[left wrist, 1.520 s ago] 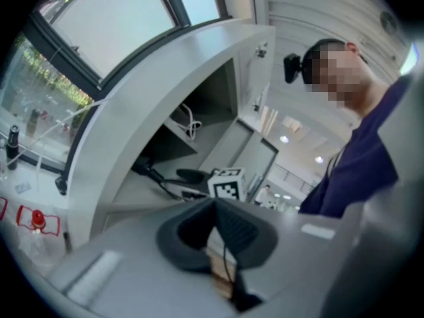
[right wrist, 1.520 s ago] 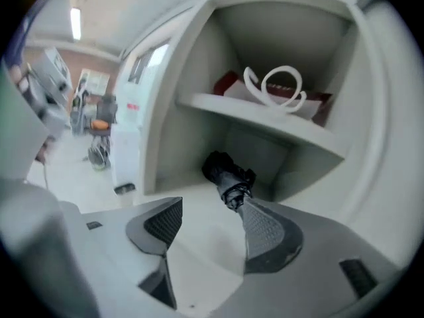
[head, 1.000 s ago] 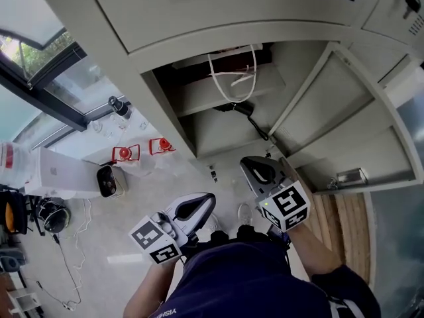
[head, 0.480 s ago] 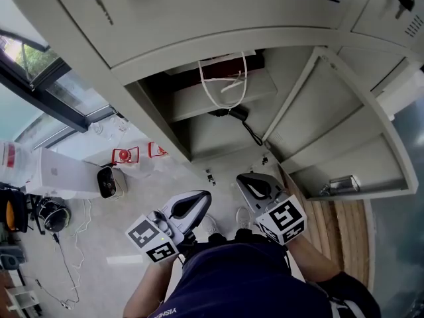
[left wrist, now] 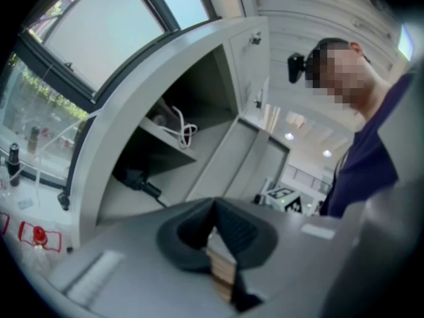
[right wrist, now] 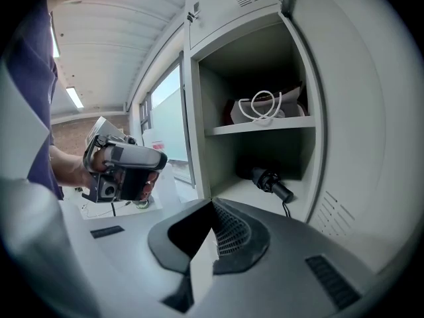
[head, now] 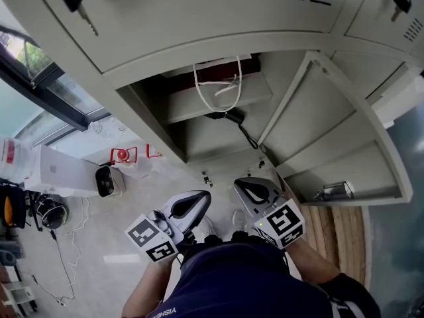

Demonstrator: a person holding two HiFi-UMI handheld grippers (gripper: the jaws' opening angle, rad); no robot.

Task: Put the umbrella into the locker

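Two grippers, the left gripper [head: 204, 197] and the right gripper [head: 240, 184], each have jaws pressed together with nothing between. The black umbrella [head: 232, 117] lies on the low shelf inside the open locker [head: 199, 53].

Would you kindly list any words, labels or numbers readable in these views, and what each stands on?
Nothing reads with certainty.
White print on the hem of the dark shirt: cut off by the frame, unreadable.
Red-and-white signs at left: too small.
Marker cubes: black squares only, no letters.
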